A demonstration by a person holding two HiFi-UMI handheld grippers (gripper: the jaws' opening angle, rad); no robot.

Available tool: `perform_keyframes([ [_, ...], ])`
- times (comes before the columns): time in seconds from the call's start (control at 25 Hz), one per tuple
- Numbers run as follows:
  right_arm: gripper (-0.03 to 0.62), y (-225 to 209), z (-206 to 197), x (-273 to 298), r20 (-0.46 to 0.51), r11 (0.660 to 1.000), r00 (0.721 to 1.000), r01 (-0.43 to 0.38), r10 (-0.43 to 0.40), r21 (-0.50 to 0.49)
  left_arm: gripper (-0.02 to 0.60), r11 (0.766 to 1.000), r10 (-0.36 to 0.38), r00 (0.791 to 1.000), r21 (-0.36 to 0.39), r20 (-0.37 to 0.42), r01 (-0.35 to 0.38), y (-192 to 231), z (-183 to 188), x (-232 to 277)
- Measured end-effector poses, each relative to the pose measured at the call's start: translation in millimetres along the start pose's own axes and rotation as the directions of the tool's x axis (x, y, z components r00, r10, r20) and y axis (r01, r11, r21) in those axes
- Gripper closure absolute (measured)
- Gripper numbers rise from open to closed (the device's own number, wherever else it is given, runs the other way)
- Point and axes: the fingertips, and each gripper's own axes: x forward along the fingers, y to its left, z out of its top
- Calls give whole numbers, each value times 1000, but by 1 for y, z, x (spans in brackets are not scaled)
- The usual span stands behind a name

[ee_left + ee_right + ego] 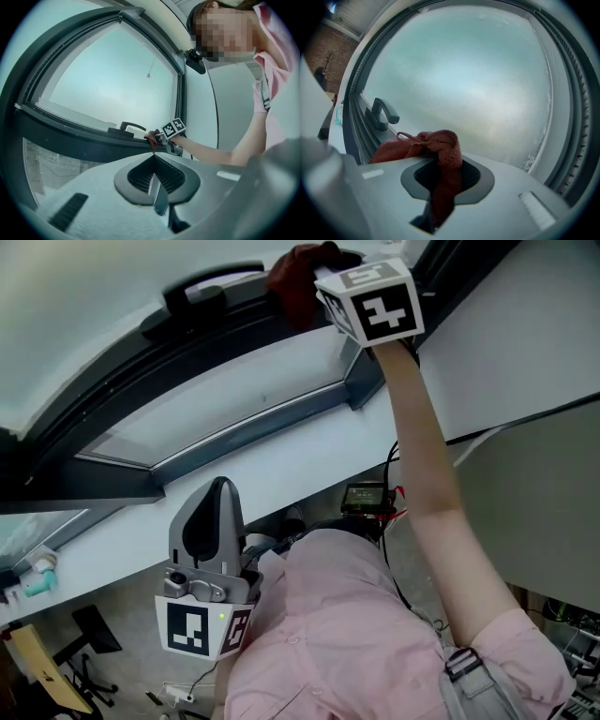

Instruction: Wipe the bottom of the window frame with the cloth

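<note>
Left gripper [156, 186]: lower left of the head view, close to the person's chest, jaws together with nothing between them.
Right gripper [440, 185]: top centre of the head view on an outstretched arm, jaws clamped on the cloth.
Cloth [435, 147]: dark red, bunched against the bottom of the window frame.
Window frame [112, 381]: dark, crossing the upper left.
Handle [208, 287]: black, just left of the cloth.
Glass [468, 75]: pale, frosted.

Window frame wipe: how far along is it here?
Done: the dark red knitted cloth is clamped in the right gripper and rests on the bottom rail of the dark grey window frame beside the black handle. In hand: the wiping. Left: unclear how much rail remains; the left gripper is shut, idle.
</note>
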Motion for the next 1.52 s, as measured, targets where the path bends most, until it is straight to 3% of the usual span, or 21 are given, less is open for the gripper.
perform_keyframes([
  [1.08,526,-17,-4,-1,-29,998,997,68,-67,15,582,999,2,1000,37,27,-3,22,14,2],
  [1.52,528,-13,5,-12,111,986,982,158,-151,-57,581,998,-41,999,53,29,40,25,20,12],
])
